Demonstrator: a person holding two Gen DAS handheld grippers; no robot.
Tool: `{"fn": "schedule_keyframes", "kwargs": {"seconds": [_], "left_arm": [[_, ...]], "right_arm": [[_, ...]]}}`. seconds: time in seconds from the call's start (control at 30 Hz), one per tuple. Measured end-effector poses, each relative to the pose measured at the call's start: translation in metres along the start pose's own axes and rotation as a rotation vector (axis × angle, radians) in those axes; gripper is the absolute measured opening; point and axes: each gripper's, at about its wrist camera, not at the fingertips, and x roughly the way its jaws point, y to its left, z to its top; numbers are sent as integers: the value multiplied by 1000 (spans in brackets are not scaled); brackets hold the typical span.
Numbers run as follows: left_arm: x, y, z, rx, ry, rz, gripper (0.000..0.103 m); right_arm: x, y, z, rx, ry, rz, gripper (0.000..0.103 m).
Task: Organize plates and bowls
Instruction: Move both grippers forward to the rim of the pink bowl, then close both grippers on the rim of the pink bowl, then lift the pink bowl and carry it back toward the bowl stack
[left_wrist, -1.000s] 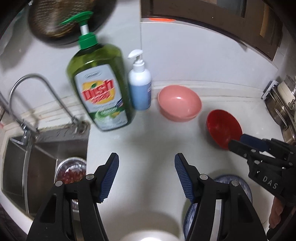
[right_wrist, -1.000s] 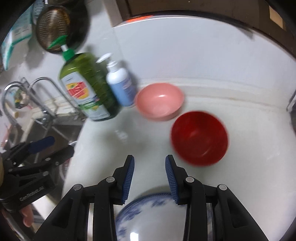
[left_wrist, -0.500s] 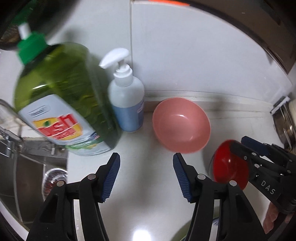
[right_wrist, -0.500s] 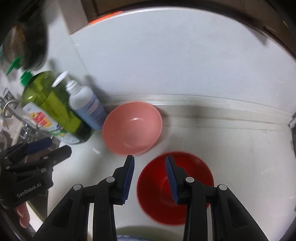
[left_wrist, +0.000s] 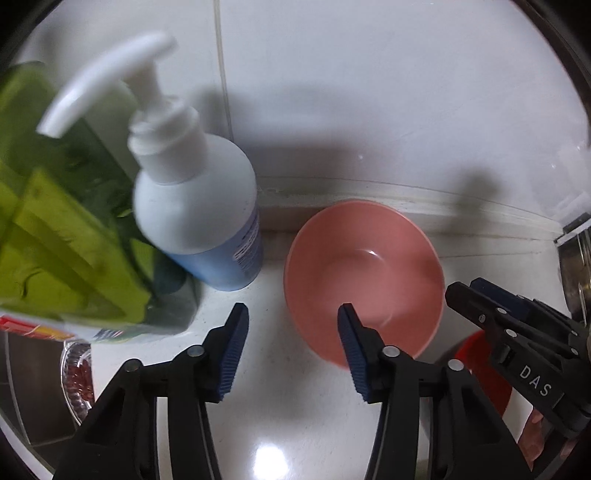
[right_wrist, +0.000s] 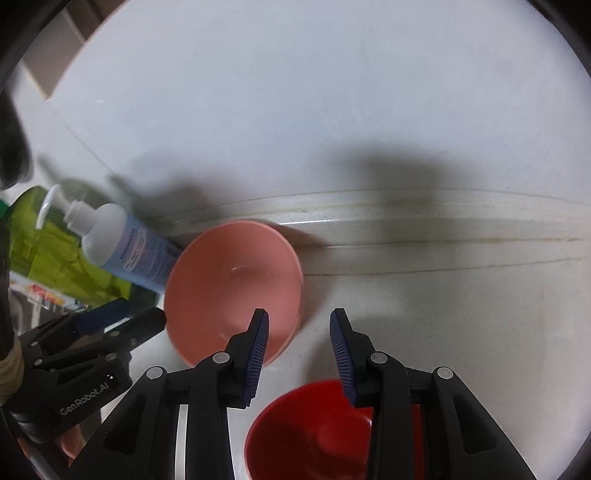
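Note:
A pink bowl (left_wrist: 364, 280) (right_wrist: 232, 291) stands on the white counter by the back wall. My left gripper (left_wrist: 291, 332) (right_wrist: 144, 314) hangs over the bowl's left rim. One finger is inside the bowl and the other is outside it over the counter. Its jaws are closing with the rim between them, and the pads are not pressing on it. A red bowl (right_wrist: 314, 432) (left_wrist: 476, 354) sits nearer, to the right. My right gripper (right_wrist: 299, 332) (left_wrist: 465, 288) is open above the red bowl's far rim, close to the pink bowl's right edge, and holds nothing.
A white and blue pump bottle (left_wrist: 199, 206) (right_wrist: 125, 247) stands just left of the pink bowl. A big green dish soap bottle (left_wrist: 62, 240) is beside it. The sink with its strainer (left_wrist: 77, 373) lies at the left. A metal rack (left_wrist: 576, 251) is at the right edge.
Both grippers have moved forward and down toward the bowls by the wall. The left jaws have narrowed. The blue and white plate has dropped out of view.

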Motion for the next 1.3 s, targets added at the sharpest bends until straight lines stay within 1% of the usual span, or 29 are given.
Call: {"fn": "schedule_keyframes", "kwargs": {"seconds": [0.1, 0.23, 0.3, 0.37, 0.5, 0.53, 0.57, 0.6, 0.7, 0.73, 0.83, 0.9, 1.0, 1.17, 1.23, 1.3], "left_arm": [[7, -4, 1, 10, 0, 18, 46], [13, -10, 5, -1, -6, 17, 45], [18, -11, 6, -5, 0, 16, 38], [24, -13, 6, -8, 14, 13, 35], [36, -16, 5, -25, 38, -3, 30], [38, -16, 4, -28, 44, -8, 27], [41, -14, 4, -30, 46, -8, 26], [42, -15, 4, -28, 46, -6, 23], [45, -15, 5, -32, 37, 6, 14], [50, -19, 9, -32, 35, 7, 13], [47, -21, 7, -25, 23, 16, 12], [42, -24, 6, -14, 8, 23, 12], [30, -26, 7, -23, 5, 15, 12], [8, -34, -2, -25, -13, -12, 12], [-6, -31, -10, -23, -16, -9, 12], [-17, -31, -18, -19, -19, -16, 12]], "right_arm": [[10, -2, 3, 20, 22, 1, 36], [20, -1, 6, 34, 44, -3, 35], [25, 0, 7, 38, 53, 3, 34], [29, 3, 7, 36, 61, 2, 29], [37, 11, 8, 27, 72, -1, 24], [39, 12, 8, 23, 74, -2, 22], [40, 13, 8, 22, 76, -7, 17], [42, 14, 8, 21, 78, -13, 15], [46, 17, 7, 19, 86, -25, 12], [47, 18, 6, 16, 89, -29, 11], [47, 24, 5, -5, 80, -60, 11], [47, 28, 5, 2, 75, -58, 11], [41, 30, 2, 10, 60, -52, 11], [13, 42, -6, -2, 1, -71, 10], [2, 47, -10, -7, -15, -78, 11], [-17, 40, -22, -12, -26, -70, 11]]}}
